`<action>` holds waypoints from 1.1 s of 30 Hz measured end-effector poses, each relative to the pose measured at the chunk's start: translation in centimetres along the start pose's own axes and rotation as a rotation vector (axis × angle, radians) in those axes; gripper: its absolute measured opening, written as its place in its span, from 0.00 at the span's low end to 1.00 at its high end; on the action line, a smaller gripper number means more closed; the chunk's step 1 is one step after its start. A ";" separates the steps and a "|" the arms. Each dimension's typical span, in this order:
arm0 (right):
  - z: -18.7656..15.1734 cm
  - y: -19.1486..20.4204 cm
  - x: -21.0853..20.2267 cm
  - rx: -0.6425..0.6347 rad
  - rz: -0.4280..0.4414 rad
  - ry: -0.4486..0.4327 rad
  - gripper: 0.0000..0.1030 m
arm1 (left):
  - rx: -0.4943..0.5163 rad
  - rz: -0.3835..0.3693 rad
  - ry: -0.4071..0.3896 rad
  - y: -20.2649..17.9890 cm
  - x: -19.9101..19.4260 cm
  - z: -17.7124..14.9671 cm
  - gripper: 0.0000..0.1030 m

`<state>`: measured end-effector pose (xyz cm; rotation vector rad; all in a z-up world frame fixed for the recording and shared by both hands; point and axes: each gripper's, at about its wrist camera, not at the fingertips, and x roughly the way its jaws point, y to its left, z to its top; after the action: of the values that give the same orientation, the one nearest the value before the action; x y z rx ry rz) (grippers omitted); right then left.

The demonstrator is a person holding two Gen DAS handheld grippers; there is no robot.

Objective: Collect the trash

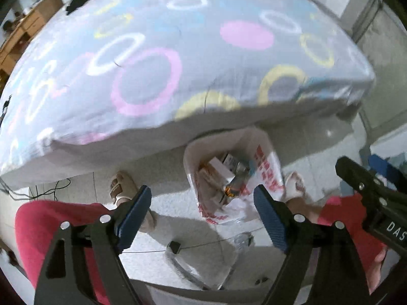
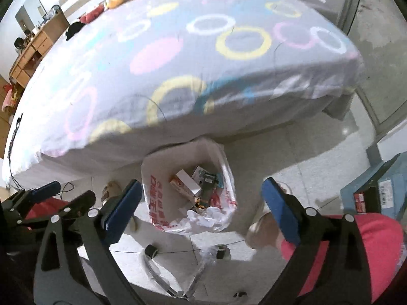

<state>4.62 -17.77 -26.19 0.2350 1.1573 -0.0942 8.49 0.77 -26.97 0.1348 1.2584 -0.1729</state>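
The left gripper [image 1: 201, 208], black-framed with blue ribbed pads, stands wide with nothing between its fingers [image 1: 136, 211]. The right gripper [image 2: 202, 203], of the same build, is spread just as wide and also empty. Both point steeply down at the floor.

Below and between the pads of each sits the white plastic bag with red lettering [image 1: 264, 167] [image 2: 155, 190], mouth open and upright on the pale tiled floor [image 1: 178, 203], just in front of the bed edge. Inside it lie the collected pieces of trash [image 1: 229, 170] [image 2: 201, 183] — small cardboard boxes, one white and orange, and some dark packaging — with crumpled white plastic at the near rim in the right wrist view.

A person's feet in pale sandals stand on either side of the bag, the left one [image 1: 122, 185] just beside the left pad, and red trouser legs [image 1: 51, 228] fill the lower corners. From the left wrist view the right gripper shows at the right edge.

Beyond the bag spreads the bed with a grey sheet printed in pink, yellow, white and blue rings [image 1: 178, 50]. A wooden desk [image 2: 33, 50] stands at the far left, and a blue box [image 2: 381, 185] sits on the floor to the right.
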 end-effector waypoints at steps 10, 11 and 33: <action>-1.5 1.7 -10.3 -0.087 -0.056 -0.206 0.94 | -0.029 0.039 -0.222 -0.9 -10.0 -1.1 0.88; -1.6 1.8 -11.4 -0.088 -0.055 -0.232 0.94 | -0.037 0.039 -0.245 -0.9 -11.2 -1.1 0.89; -4.2 2.5 -26.8 -0.080 -0.028 -0.560 0.94 | -0.074 0.097 -0.514 -1.6 -24.8 -4.0 0.92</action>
<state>-9.37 -15.61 -2.89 0.1098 0.6052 -0.1288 -2.95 1.35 -4.55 0.0798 0.7428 -0.0691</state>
